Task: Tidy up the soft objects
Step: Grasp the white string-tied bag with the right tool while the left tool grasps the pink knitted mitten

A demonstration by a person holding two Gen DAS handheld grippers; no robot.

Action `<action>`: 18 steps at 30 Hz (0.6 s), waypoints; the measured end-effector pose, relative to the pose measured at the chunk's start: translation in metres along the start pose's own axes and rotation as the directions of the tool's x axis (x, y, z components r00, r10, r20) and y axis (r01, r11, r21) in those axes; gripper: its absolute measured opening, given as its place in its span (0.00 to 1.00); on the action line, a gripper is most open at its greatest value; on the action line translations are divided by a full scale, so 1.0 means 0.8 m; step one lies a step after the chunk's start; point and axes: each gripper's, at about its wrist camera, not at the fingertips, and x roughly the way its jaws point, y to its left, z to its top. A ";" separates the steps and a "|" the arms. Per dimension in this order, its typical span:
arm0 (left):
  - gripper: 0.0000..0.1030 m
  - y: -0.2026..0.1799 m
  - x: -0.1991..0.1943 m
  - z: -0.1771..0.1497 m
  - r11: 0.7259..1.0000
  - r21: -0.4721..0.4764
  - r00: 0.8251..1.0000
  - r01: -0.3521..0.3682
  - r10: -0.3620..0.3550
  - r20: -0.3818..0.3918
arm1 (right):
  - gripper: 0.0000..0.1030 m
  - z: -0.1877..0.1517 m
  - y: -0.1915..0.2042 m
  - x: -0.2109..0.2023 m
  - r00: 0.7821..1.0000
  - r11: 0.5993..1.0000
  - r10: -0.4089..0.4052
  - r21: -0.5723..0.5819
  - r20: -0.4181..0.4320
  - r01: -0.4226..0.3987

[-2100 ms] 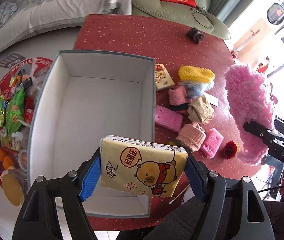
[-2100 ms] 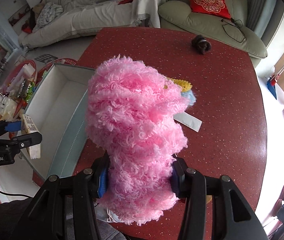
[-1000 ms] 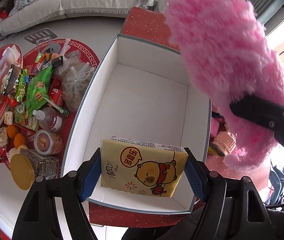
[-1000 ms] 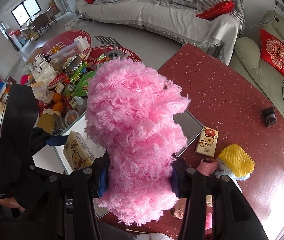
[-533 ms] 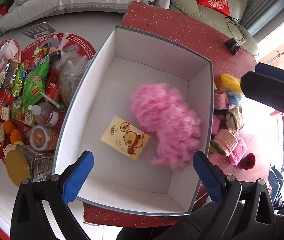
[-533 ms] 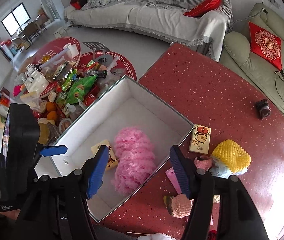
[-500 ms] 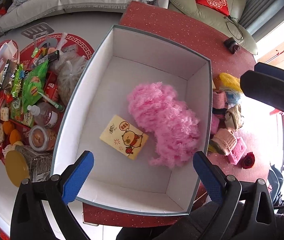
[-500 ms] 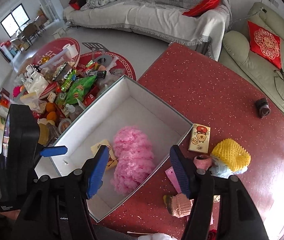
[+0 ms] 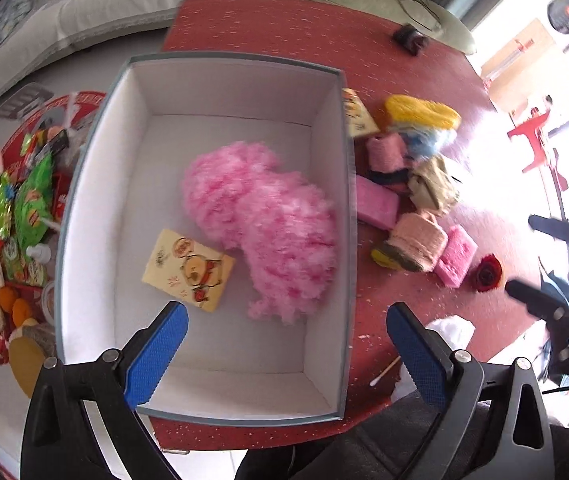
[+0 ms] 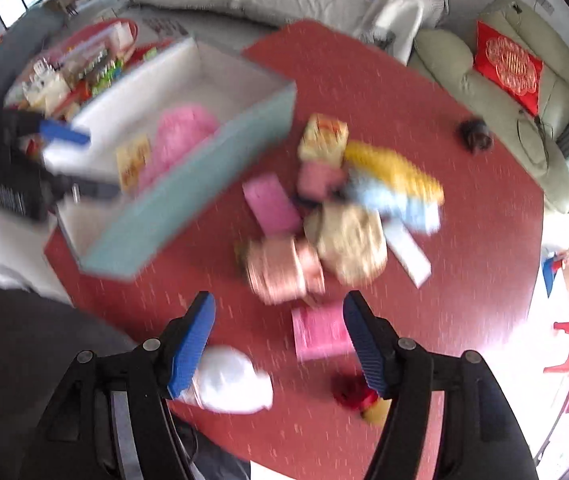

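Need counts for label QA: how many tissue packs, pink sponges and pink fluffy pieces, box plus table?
Tissue packs: 2
Pink sponges: 2
Pink fluffy piece: 1
Total: 5

The black left gripper with blue pads (image 9: 286, 340) stood spread wide, empty; the matching right gripper (image 10: 278, 334) gaped likewise.
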 end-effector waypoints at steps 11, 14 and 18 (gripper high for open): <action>0.97 -0.143 0.032 0.039 0.938 0.329 0.993 0.111 -0.089 -0.083 | 0.68 -0.112 0.073 0.039 0.999 0.871 -0.038 -0.490 -0.019 0.024; 0.97 -0.171 0.065 0.044 0.926 0.360 0.988 0.113 -0.067 -0.139 | 0.68 -0.113 0.086 0.054 1.000 0.796 -0.031 -0.604 -0.001 0.024; 0.97 -0.194 0.109 0.044 0.916 0.390 0.979 0.093 -0.012 -0.206 | 0.68 -0.121 0.098 0.065 1.000 0.667 0.000 -0.745 0.001 0.000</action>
